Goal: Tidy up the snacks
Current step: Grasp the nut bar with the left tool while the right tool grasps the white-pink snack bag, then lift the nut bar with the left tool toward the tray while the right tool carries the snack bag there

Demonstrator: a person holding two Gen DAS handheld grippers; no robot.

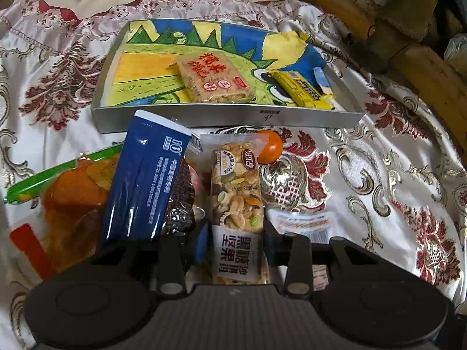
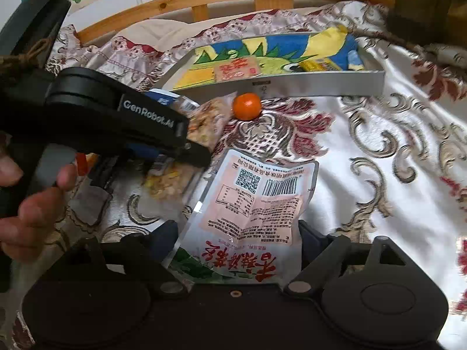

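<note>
My left gripper (image 1: 236,233) is shut on a clear-wrapped nut bar (image 1: 238,201), one finger on each side. It also shows in the right wrist view (image 2: 204,122), held by the left gripper (image 2: 192,151). My right gripper (image 2: 236,233) is shut on a pink and white snack pouch (image 2: 251,204). The silver tray (image 1: 233,116) with a dinosaur drawing lies ahead and holds a rice cake pack (image 1: 213,75) and a yellow bar (image 1: 303,87). The tray shows in the right wrist view too (image 2: 321,84).
A small orange (image 1: 270,145) (image 2: 246,106) lies before the tray. A blue pack (image 1: 146,183), an orange snack bag (image 1: 76,204) and a green item (image 1: 58,175) lie at the left. All rest on a patterned cloth (image 1: 379,175). Wooden slats (image 2: 204,3) stand behind.
</note>
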